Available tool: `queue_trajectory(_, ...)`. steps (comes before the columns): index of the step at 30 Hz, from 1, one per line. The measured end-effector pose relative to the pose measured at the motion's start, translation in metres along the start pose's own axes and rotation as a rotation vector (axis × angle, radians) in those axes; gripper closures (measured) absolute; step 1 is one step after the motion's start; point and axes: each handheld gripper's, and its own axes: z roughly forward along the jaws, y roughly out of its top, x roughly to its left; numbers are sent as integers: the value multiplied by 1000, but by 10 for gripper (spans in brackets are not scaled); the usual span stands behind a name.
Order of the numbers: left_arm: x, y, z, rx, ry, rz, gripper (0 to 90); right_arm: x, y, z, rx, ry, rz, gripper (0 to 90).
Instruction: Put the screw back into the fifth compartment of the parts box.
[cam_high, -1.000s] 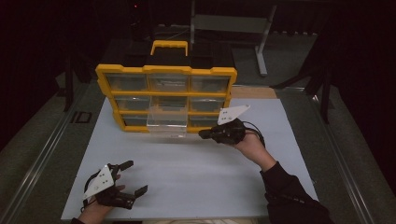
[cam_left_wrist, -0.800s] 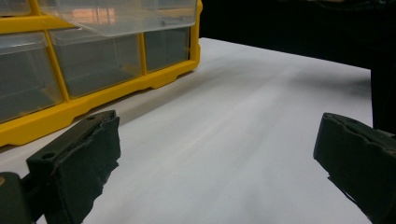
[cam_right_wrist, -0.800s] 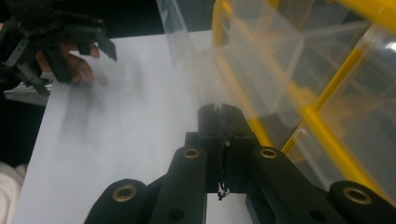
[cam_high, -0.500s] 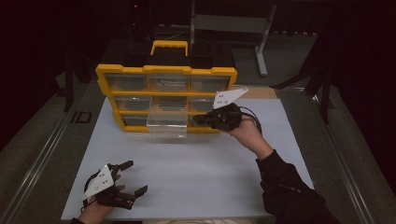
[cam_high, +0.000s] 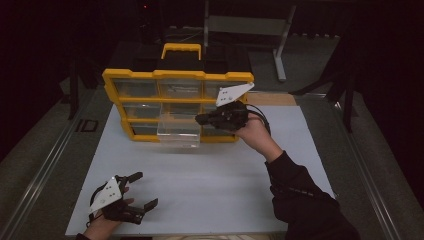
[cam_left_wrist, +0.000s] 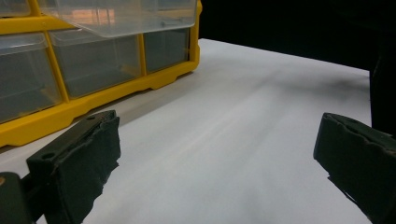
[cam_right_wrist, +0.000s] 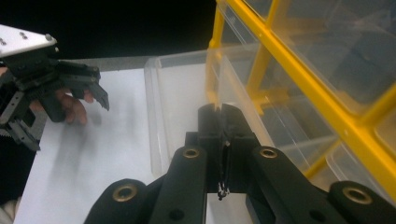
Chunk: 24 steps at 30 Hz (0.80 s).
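while the left hand-held gripper (cam_high: 142, 191) rests wide apart on the white worktop (cam_high: 210, 180), the right hand-held gripper (cam_high: 200, 119), jaws pressed together, sits at the yellow organizer's (cam_high: 177, 75) pulled-out clear drawer (cam_high: 178, 134).

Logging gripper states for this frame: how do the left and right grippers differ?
The left gripper has its jaws wide open over bare white table, near the person's edge; the right gripper has its jaws shut, up at the yellow organizer beside the pulled-out clear drawer. Both are black, hand-held, each with a grey plate on top.
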Motion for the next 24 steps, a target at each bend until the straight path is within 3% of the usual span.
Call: queue_trajectory(24, 0, 0, 0, -2, -2, 1, 17, 2, 16, 38, 9, 49, -1, 881)
